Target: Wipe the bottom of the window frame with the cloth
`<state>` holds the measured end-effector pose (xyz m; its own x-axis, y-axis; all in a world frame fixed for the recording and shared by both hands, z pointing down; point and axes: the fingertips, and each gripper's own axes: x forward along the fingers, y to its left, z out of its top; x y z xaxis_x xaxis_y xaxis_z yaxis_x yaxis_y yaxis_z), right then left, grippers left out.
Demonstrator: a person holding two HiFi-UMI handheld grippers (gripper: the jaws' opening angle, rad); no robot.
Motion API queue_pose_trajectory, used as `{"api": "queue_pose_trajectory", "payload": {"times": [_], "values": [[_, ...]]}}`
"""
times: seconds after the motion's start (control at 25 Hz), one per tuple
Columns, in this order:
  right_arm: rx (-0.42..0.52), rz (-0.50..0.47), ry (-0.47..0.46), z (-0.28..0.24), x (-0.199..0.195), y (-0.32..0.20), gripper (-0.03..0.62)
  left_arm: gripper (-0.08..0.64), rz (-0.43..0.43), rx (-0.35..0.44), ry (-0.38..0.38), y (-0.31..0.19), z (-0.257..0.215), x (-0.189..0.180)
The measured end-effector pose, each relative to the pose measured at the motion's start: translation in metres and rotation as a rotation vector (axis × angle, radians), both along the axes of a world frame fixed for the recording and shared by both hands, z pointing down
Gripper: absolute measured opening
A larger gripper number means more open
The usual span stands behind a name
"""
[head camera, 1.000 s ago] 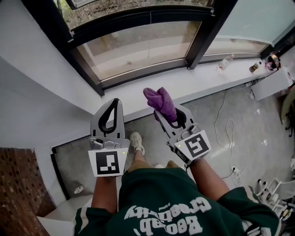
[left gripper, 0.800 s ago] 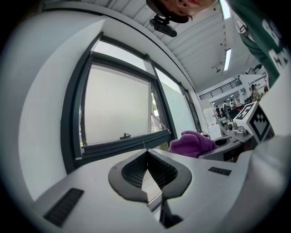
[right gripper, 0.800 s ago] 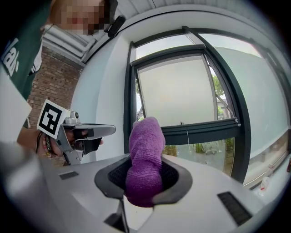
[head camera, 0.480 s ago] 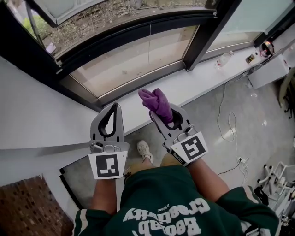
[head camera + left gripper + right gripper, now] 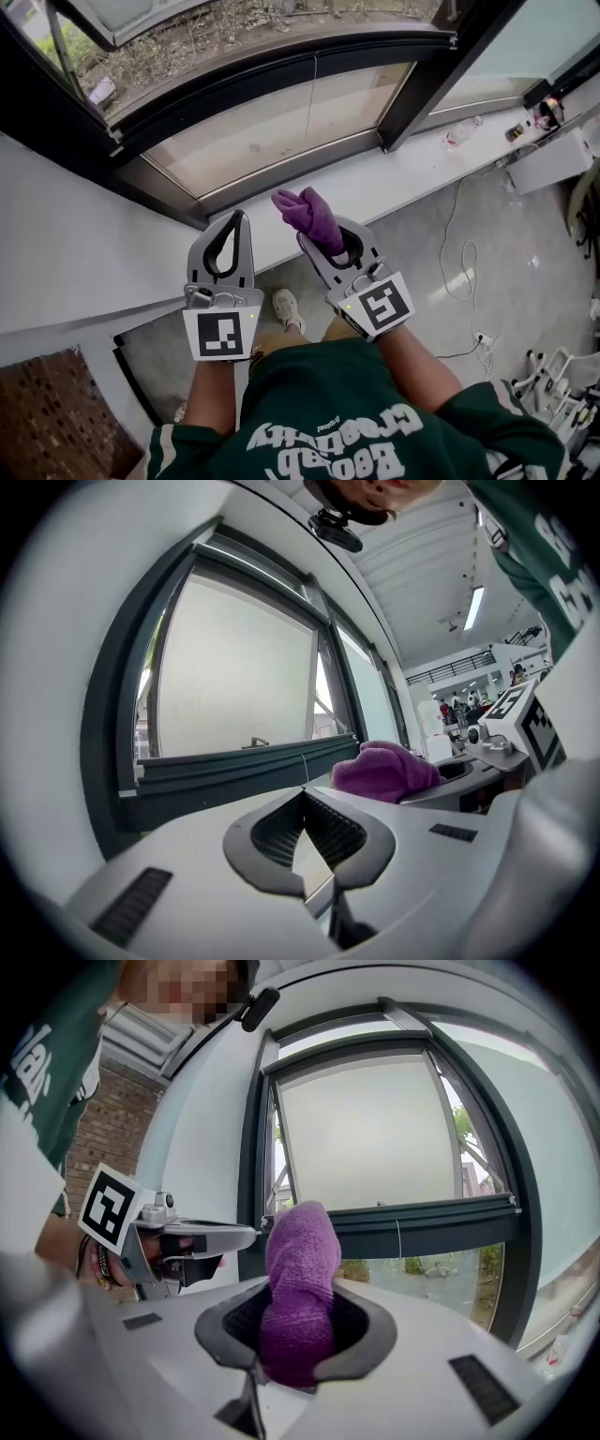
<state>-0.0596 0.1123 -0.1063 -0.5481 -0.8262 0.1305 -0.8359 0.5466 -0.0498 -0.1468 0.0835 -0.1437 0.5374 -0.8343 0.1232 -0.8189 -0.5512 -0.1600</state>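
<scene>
Both claws have edged nearer the window since a second ago. Right claw (image 5: 321, 242) is clenched on the purple cloth (image 5: 307, 214), with a wad left proud of the tips, presumably so fabric meets the window frame (image 5: 272, 169) first. The cloth is not yet touching it. Left claw (image 5: 232, 225) is clenched empty, idle alongside.

The cloth (image 5: 309, 216) in your right claw (image 5: 328, 242) is purple terry, soft and nubby. That claw and your left claw (image 5: 232, 225) are matt grey plastic with ribbed black pads (image 5: 277, 834). Behind the cloth, the window frame (image 5: 234, 80) is dark smooth metal; its glass (image 5: 281, 122) looks frosted, the sill (image 5: 422, 173) matt white.
</scene>
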Motion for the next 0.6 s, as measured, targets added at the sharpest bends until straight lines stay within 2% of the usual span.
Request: {"api": "queue_pose_trajectory", "payload": {"times": [0.16, 0.32, 0.48, 0.6], "values": [[-0.017, -0.055, 0.01, -0.001, 0.012, -0.015, 0.117, 0.009, -0.063, -0.009, -0.015, -0.003, 0.0, 0.013], [-0.031, -0.138, -0.035, 0.016, 0.026, -0.031, 0.117, 0.009, -0.137, -0.023, -0.033, -0.014, 0.008, 0.026], [-0.097, -0.171, -0.075, 0.049, 0.054, -0.047, 0.117, 0.009, -0.214, -0.023, -0.093, -0.022, 0.028, 0.04], [-0.142, -0.188, -0.064, 0.083, 0.065, -0.059, 0.117, 0.009, -0.275, -0.006, -0.11, -0.033, 0.046, 0.042]]}}
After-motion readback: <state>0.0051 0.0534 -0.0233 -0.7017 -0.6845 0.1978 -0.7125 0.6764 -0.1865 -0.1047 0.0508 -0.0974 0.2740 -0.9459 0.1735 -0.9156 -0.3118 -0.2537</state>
